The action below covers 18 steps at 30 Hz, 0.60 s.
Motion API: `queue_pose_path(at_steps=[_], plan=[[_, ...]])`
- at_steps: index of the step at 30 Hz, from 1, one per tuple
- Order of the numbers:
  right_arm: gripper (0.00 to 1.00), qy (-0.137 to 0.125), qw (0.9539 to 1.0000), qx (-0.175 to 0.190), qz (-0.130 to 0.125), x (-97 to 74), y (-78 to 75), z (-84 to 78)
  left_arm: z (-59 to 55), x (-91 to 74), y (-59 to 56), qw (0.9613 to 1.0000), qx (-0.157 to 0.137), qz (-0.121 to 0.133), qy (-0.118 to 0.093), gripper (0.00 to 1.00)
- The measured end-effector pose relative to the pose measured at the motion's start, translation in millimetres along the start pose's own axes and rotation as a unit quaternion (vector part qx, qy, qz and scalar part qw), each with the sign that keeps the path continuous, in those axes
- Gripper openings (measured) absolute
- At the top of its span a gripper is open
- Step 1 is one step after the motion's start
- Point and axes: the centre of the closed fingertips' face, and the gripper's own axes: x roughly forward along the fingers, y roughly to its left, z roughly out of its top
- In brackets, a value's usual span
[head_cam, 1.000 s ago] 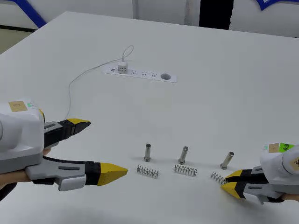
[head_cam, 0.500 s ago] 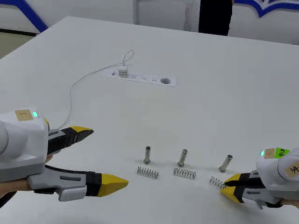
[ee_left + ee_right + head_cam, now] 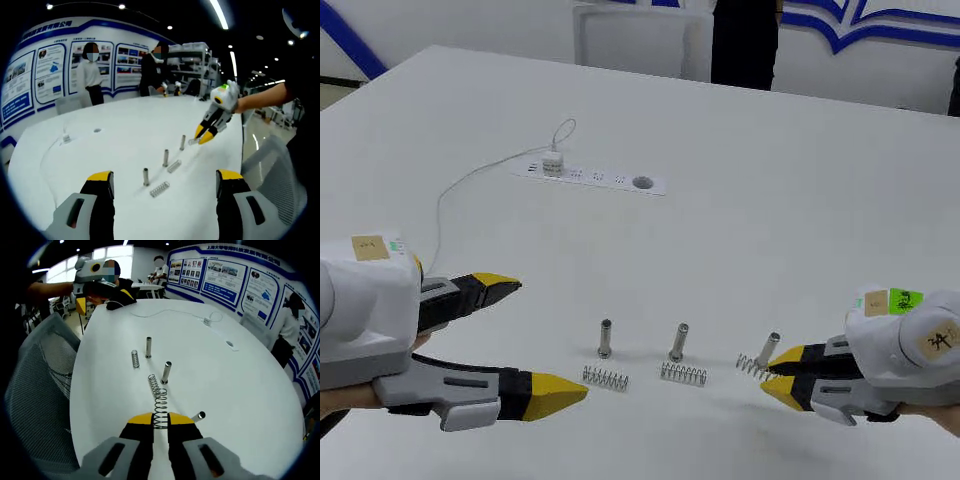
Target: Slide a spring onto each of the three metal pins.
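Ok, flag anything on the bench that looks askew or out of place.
The right-hand pin leans over, while the middle pin and left pin stand upright. The right tool grips the spring beside it. Nothing else stands out.

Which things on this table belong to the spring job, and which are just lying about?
Job: left pin, middle pin, right pin; left spring, middle spring, right spring, held by the right gripper; left gripper, open.
Lying about: power strip, its white plug and cable.
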Motion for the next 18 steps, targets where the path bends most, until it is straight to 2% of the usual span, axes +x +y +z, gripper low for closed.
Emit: queue_pose_path(at_steps=[4,8,11,13,16,18], plan=[[0.10,-0.014,0.9998,-0.015,0.001,-5.6,2.1,17.4,2.9,4.1,-5.7,0.9999,-0.001,-0.010,-0.008,0.85],[0.10,-0.021,0.9995,-0.025,0.002,-8.4,2.8,28.3,1.7,9.3,-7.0,0.9999,0.004,-0.012,-0.006,0.82],[0.10,-0.023,0.9991,-0.035,0.006,-10.4,4.9,36.3,6.8,14.4,-12.3,0.9996,0.005,-0.020,-0.019,0.78],[0.10,-0.024,0.9988,-0.042,0.010,-10.0,7.6,40.2,3.3,20.0,-16.6,0.9994,0.010,-0.029,-0.018,0.76],[0.10,-0.012,0.9977,-0.067,0.008,-7.7,9.4,40.7,-9.4,29.1,-23.3,0.9990,0.019,-0.041,0.004,0.75],[0.10,-0.019,0.9975,-0.067,0.013,-7.9,12.6,44.1,-12.8,32.8,-26.1,0.9988,0.022,-0.043,0.009,0.75]])
